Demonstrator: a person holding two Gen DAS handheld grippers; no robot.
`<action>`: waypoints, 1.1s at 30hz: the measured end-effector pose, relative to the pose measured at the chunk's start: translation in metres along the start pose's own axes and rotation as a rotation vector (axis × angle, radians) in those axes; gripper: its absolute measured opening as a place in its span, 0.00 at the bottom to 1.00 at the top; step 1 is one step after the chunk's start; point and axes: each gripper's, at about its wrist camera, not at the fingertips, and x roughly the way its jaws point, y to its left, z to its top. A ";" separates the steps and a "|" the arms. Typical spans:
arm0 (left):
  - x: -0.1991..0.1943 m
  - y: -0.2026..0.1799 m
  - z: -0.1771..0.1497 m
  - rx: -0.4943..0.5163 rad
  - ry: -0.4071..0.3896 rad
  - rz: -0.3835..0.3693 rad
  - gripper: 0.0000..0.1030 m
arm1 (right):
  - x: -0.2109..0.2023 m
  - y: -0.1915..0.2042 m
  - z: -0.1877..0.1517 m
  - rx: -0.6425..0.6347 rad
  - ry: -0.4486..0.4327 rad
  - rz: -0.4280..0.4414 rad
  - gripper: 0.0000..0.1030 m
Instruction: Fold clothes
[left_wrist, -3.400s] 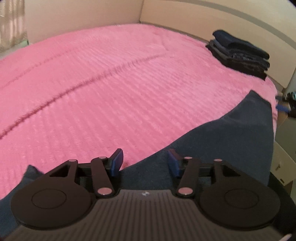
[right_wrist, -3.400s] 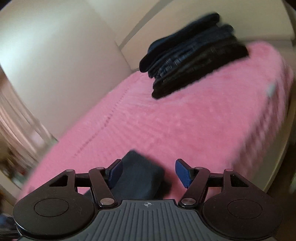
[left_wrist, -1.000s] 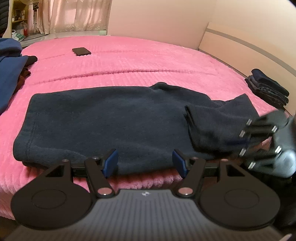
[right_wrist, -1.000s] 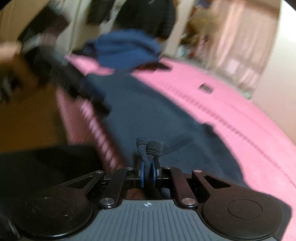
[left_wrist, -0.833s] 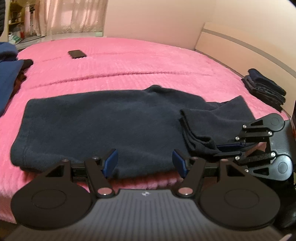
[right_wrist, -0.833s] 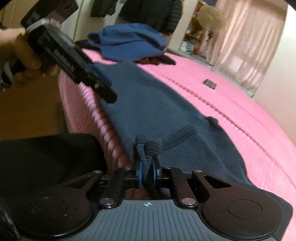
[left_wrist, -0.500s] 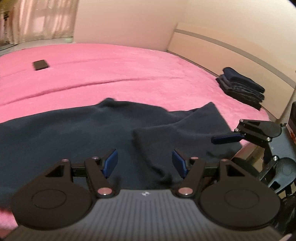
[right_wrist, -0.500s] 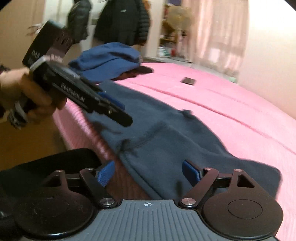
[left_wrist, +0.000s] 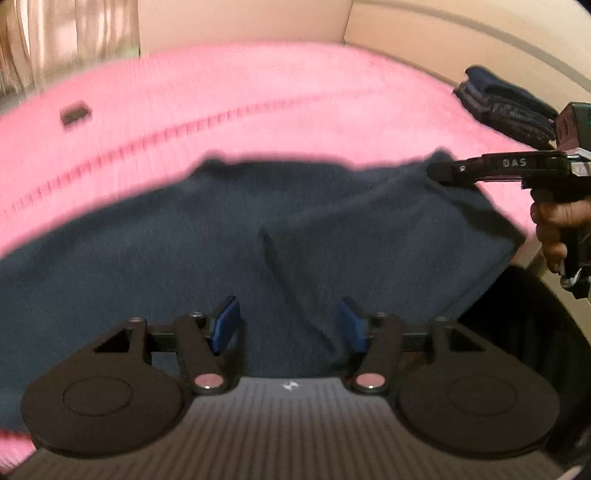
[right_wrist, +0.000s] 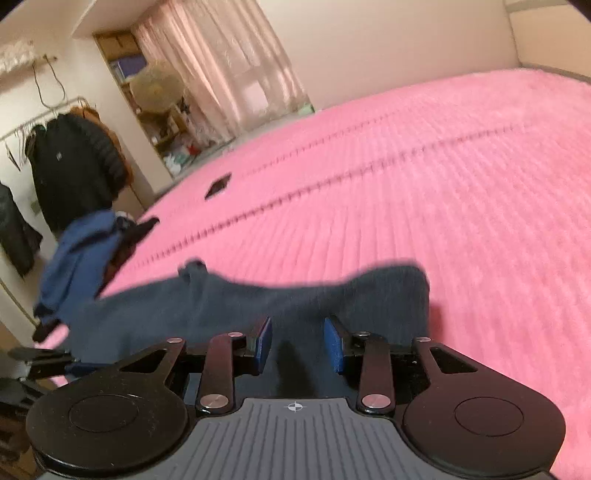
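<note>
A dark navy garment (left_wrist: 177, 243) lies spread on the pink bed (left_wrist: 258, 96), with one part folded over it at the right (left_wrist: 388, 236). My left gripper (left_wrist: 290, 325) hovers over the garment's near edge. Its jaws are closing, with cloth below them and nothing pinched. A hand (left_wrist: 554, 225) holds my right gripper (left_wrist: 434, 171) at the garment's far right corner. In the right wrist view the right gripper (right_wrist: 299, 345) is closing over the garment (right_wrist: 229, 306); its blue pads (right_wrist: 264, 343) still stand apart.
A stack of folded dark clothes (left_wrist: 506, 107) sits by the headboard at the far right. A dark phone (right_wrist: 218, 186) lies on the bed. A blue garment pile (right_wrist: 77, 254) rests at the bed's left end, and dark coats (right_wrist: 74, 166) hang on a rack beyond.
My right gripper let go of the bunched fold, opened wide, rolled and swung over to the garment's far right corner. My left gripper slid right along the near edge.
</note>
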 end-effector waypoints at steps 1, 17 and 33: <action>-0.005 -0.004 0.006 0.005 -0.038 -0.038 0.52 | -0.007 0.001 0.004 -0.002 -0.019 0.002 0.35; 0.053 0.006 0.028 -0.044 0.054 -0.172 0.46 | -0.063 -0.041 -0.008 0.150 -0.030 -0.035 0.63; -0.042 0.007 -0.027 -0.048 -0.114 -0.153 0.57 | -0.053 -0.066 -0.054 0.497 0.065 0.097 0.75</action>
